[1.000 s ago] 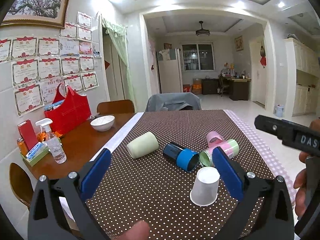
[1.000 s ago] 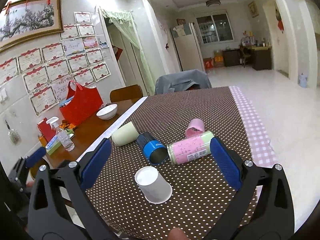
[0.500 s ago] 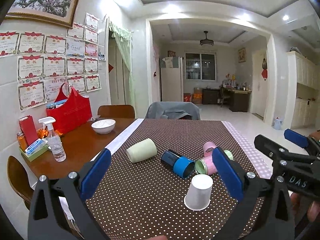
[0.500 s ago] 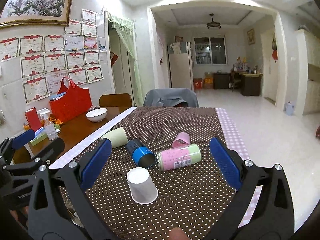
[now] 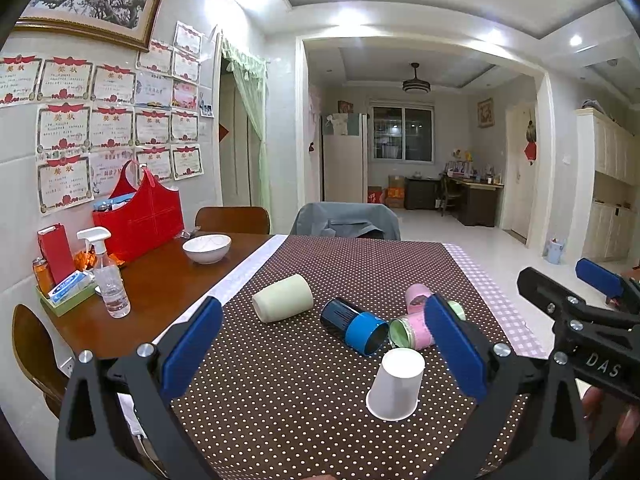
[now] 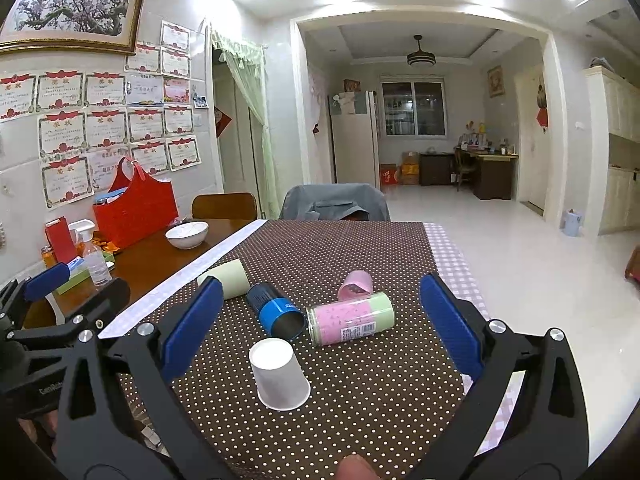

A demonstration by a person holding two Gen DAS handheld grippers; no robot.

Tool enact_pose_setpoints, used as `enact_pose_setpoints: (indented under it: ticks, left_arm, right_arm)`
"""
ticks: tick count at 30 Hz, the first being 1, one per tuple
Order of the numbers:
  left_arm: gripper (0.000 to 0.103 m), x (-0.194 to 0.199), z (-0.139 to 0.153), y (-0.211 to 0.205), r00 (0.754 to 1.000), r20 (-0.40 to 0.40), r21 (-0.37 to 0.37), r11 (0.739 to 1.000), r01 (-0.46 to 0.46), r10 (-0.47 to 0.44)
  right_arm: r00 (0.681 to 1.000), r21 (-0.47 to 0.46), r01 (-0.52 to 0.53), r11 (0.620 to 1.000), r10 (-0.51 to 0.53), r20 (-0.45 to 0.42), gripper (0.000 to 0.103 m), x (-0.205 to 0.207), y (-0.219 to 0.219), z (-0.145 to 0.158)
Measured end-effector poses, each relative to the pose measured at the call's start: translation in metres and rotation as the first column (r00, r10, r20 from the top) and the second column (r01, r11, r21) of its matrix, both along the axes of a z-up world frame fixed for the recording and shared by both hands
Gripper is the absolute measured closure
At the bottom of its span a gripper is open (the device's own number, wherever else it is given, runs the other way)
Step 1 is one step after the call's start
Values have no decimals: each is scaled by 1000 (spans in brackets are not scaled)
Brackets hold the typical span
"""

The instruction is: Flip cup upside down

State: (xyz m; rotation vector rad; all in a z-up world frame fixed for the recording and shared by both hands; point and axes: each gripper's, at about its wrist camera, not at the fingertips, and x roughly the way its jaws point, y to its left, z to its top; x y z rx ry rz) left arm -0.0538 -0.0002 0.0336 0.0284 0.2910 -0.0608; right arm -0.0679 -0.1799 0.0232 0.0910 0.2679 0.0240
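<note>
A white paper cup (image 5: pixel 395 385) stands upside down on the brown dotted tablecloth (image 5: pixel 280 380), also in the right wrist view (image 6: pixel 279 376). My left gripper (image 5: pixel 326 344) is open and empty, held above the near table edge, with the cup just inside its right finger. My right gripper (image 6: pixel 320 328) is open and empty, with the cup in front between its fingers. The right gripper also shows at the right of the left wrist view (image 5: pixel 576 304).
Lying on the cloth behind the white cup are a pale green cup (image 5: pixel 283 298), a dark blue cup (image 5: pixel 355 326), a pink and green can (image 6: pixel 351 318) and a pink cup (image 6: pixel 355 286). A white bowl (image 5: pixel 207 248), spray bottle (image 5: pixel 105 272) and red bag (image 5: pixel 140 216) stand at left.
Both grippers have lifted and drawn back from the table, so the view tilts up. The white cup stays upside down in place.
</note>
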Motion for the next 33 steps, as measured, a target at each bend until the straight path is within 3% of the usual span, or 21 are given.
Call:
enact_pose_setpoints:
  ticks: [33]
  left_arm:
    - [4, -1, -5, 2, 1000, 10, 0, 1000, -7, 7]
  right_arm:
    - [1000, 9, -4, 1000, 4, -23, 6, 2, 0, -4]
